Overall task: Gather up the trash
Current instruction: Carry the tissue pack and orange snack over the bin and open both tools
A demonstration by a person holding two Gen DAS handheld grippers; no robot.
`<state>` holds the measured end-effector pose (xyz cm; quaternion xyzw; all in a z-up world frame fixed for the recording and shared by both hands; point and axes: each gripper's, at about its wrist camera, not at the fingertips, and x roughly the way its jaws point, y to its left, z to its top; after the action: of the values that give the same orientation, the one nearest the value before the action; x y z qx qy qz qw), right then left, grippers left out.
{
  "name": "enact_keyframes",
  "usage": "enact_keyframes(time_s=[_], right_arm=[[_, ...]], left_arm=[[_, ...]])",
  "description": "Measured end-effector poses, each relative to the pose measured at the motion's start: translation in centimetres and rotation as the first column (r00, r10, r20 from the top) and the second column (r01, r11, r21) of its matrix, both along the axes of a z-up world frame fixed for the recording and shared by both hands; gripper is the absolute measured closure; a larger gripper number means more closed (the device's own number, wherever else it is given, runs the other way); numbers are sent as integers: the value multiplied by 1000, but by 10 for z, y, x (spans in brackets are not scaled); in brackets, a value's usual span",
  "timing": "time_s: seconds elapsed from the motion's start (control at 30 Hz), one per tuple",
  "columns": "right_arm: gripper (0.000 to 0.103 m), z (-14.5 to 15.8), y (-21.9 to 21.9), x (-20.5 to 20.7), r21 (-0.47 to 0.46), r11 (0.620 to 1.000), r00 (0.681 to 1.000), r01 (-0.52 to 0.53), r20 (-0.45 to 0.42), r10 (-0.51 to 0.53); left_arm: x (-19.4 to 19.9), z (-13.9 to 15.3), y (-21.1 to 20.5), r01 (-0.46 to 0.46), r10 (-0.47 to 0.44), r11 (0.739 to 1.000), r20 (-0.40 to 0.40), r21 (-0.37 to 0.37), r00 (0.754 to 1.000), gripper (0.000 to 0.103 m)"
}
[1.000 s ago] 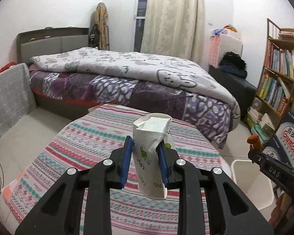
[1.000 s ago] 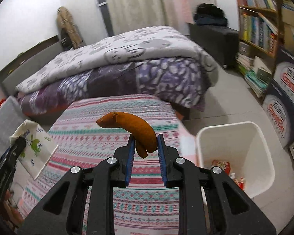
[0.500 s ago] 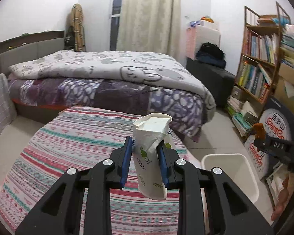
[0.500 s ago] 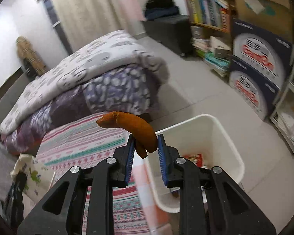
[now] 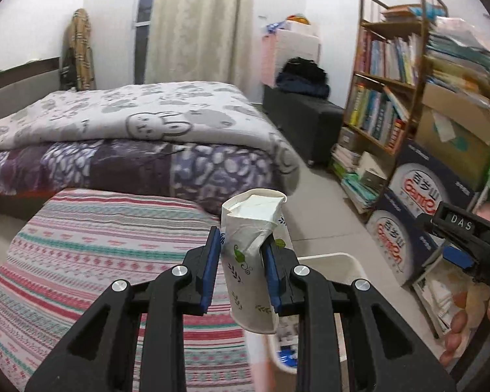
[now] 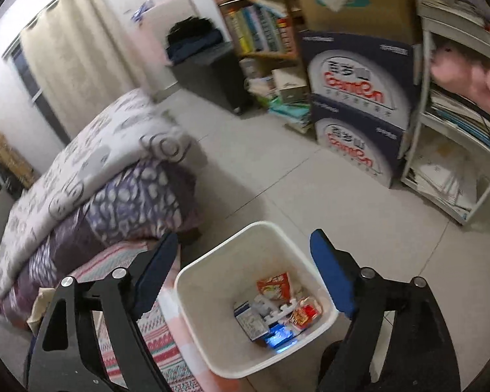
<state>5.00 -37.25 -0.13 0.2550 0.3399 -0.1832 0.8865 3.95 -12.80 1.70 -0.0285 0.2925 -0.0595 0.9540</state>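
My left gripper is shut on a crumpled white paper cup with green leaf prints, held above the striped table's right edge, near the white trash bin. My right gripper is wide open and empty, directly above the white trash bin, which holds several wrappers and small cartons. The brown banana peel is not visible. The right gripper also shows at the right edge of the left wrist view.
A table with a striped cloth stands left of the bin. A bed with grey and purple quilts lies behind. A bookshelf and stacked printed boxes line the right wall. Tiled floor surrounds the bin.
My right gripper moved over the bin and opened; the brown peel it held is gone from it. My left gripper swung right toward the bin, still holding the cup.
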Motion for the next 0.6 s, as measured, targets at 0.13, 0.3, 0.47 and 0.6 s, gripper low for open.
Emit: enact_keyframes(time_s=[0.13, 0.3, 0.47, 0.6], right_arm=[[17, 4, -25, -11, 16, 998, 998, 59, 7, -59], [12, 12, -46, -25, -3, 987, 986, 159, 47, -159], [11, 13, -63, -33, 9, 977, 975, 211, 61, -212], [10, 13, -71, -39, 19, 971, 969, 238, 67, -239]], left_arm=[[7, 0, -32, 51, -51, 999, -11, -1, 999, 77], [17, 0, -73, 120, -120, 993, -23, 16, 993, 77], [25, 2, -104, 167, -167, 986, -27, 17, 986, 76], [32, 5, -125, 208, -207, 978, -44, 9, 977, 67]])
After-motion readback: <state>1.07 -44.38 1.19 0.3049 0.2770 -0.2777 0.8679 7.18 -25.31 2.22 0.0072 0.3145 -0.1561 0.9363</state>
